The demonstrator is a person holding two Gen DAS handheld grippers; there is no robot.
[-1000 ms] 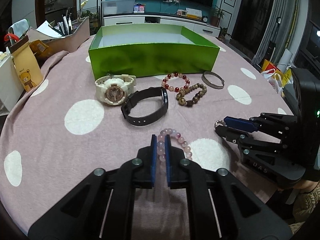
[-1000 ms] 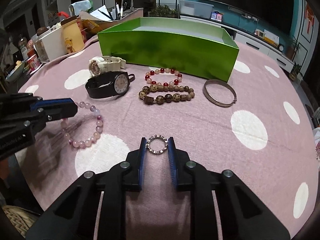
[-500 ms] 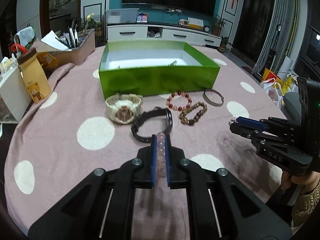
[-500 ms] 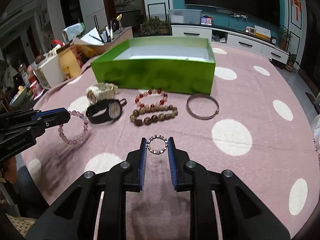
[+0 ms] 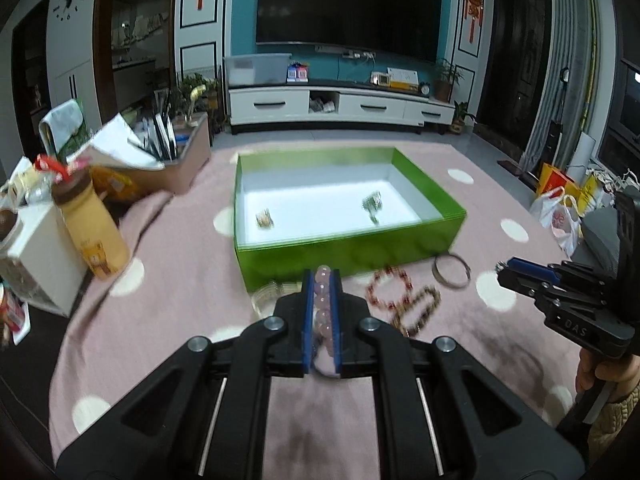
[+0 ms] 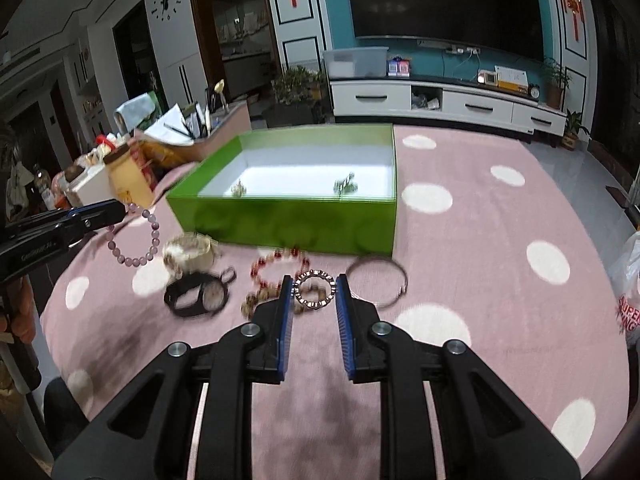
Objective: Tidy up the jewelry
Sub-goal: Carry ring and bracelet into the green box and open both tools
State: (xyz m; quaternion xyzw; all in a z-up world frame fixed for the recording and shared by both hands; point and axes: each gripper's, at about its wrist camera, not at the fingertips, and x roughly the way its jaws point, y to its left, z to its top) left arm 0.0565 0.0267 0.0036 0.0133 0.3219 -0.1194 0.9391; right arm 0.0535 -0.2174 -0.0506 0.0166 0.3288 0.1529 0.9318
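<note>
Left gripper clamped bracelet, right gripper pinched ring; carry both toward 12 o'clock over box rim, release low.

The left wrist view looks forward along the left claw, raised above the worktop and aimed slightly down at the green box, with the TV wall behind. The right wrist view rides the right claw at a similar height, facing the same box from further right. Both views share the box, the bracelets lying before it and the TV wall, and each catches the other claw at its edge.
</note>
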